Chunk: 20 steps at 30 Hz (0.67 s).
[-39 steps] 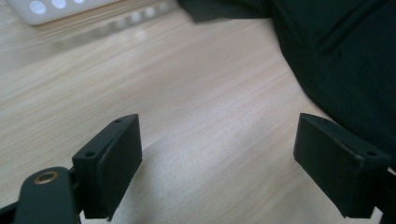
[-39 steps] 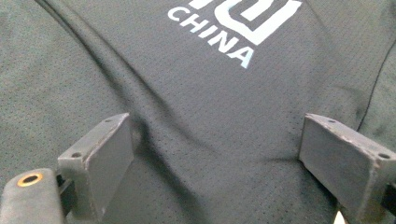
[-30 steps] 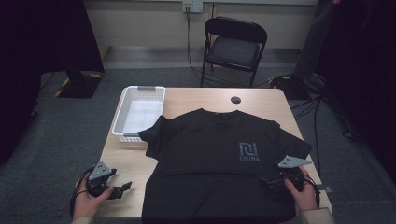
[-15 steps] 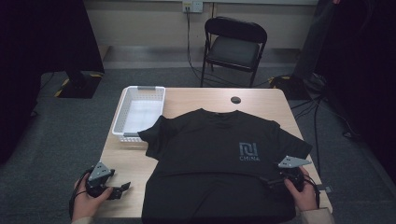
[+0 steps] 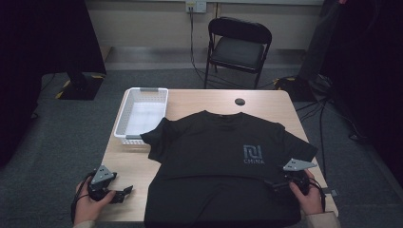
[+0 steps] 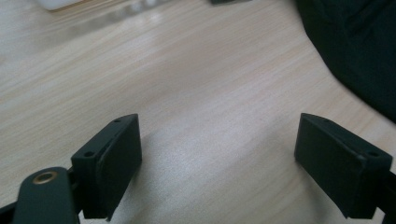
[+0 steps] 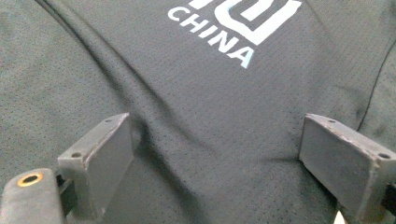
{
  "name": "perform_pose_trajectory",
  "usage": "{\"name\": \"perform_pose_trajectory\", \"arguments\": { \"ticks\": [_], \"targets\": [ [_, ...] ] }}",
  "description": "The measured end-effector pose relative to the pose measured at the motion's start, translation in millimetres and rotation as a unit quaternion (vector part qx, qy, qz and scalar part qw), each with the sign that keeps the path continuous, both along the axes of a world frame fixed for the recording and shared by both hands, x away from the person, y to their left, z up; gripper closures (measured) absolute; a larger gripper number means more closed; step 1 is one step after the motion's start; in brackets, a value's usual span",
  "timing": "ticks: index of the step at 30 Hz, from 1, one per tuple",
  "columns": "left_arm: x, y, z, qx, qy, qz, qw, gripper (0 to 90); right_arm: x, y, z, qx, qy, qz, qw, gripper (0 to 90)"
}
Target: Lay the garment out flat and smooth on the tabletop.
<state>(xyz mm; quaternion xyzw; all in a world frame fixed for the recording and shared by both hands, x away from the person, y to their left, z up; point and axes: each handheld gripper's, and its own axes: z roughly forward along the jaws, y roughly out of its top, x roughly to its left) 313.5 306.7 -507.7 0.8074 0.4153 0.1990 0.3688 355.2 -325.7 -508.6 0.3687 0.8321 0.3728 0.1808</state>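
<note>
Right now my black T-shirt (image 5: pixel 223 161) lies spread flat on the worktop (image 5: pixel 199 100), its sleeve just beside the white basket (image 5: pixel 140 115). My right tongs (image 7: pixel 215 163) gape wide over the shirt's printed front, gripping nothing. My left tongs (image 6: pixel 219 163) stand wide over bare wood, near the shirt's edge.
</note>
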Motion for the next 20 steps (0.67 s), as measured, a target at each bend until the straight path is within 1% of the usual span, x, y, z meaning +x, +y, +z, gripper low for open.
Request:
{"name": "perform_pose_trajectory", "arguments": {
  "ticks": [1,4,8,20],
  "targets": [
    [0.1,-0.2,-0.3,0.005,-0.001,-0.001,1.0,14.5,0.0,0.0,0.0,0.0,0.0,0.0,1.0,9.8],
    [0.6,-0.8,-0.5,0.008,-0.001,0.005,1.0,13.0,0.0,0.0,0.0,0.0,0.0,0.0,1.0,9.8],
    [0.9,-1.1,-0.8,0.008,0.0,0.009,0.9999,10.8,0.0,0.0,0.0,0.0,0.0,0.0,1.0,9.8],
    [0.8,-1.5,-0.9,0.007,0.0,0.012,0.9999,10.1,0.0,-0.1,0.0,0.0,0.0,0.0,1.0,9.8]
  ]
}}
